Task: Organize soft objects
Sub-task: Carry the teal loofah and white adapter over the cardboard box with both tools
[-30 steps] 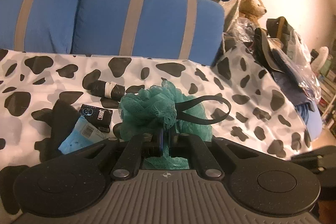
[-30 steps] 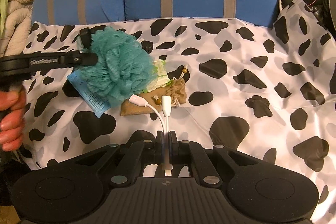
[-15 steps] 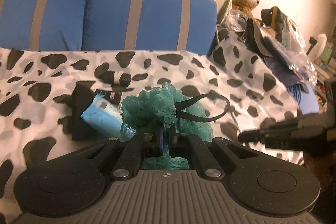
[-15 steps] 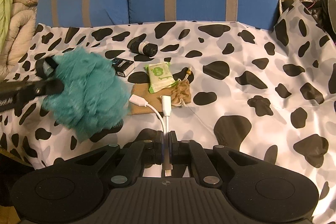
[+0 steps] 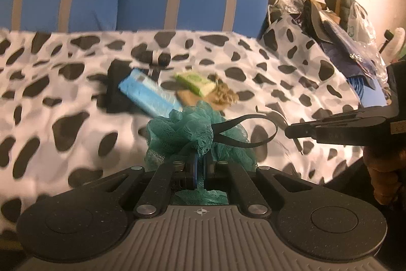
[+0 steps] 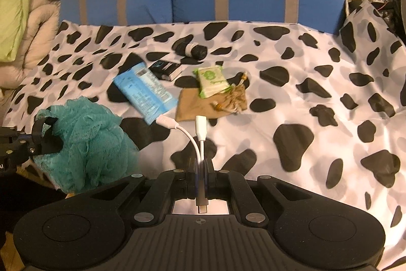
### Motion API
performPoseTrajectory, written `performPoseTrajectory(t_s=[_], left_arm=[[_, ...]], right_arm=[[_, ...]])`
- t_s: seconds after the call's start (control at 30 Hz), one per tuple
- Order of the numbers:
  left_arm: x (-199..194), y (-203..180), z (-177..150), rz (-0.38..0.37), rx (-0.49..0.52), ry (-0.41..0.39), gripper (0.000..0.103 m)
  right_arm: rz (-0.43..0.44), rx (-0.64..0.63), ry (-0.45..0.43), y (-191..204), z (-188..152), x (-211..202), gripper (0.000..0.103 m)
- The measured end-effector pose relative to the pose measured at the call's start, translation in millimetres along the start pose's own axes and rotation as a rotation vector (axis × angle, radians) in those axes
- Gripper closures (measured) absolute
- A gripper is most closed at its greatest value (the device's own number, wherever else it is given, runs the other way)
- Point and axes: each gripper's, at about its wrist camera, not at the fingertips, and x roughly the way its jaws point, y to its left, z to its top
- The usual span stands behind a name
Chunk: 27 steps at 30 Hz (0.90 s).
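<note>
Jaws of the left gripper (image 5: 199, 164) pinch the teal mesh bath pouf (image 5: 192, 131), held above the near left edge of the cow-print cover (image 6: 317, 118) — its black loop strap (image 5: 253, 131) juts rightward. Right gripper (image 6: 201, 169) jaws clamp a white adapter cable (image 6: 199, 141). Farther back lie a blue packet (image 6: 144, 93), green tissue pack (image 6: 212, 81) and tan drawstring pouch (image 6: 198, 106).

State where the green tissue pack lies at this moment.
In the right wrist view the green tissue pack lies mid-sheet on the cow-print sheet, its lower end on the brown pouch, right of the blue wipes packet.
</note>
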Motion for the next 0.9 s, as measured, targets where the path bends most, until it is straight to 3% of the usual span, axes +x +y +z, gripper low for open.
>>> performPoseTrajectory(t_s=[0.9], left_arm=[[-34.4,-20.6,-58.1,0.014,-0.041,0.223,0.099]], right_arm=[[0.151,-0.094,0.225,62.7,-69.6,-25.1,0.096]])
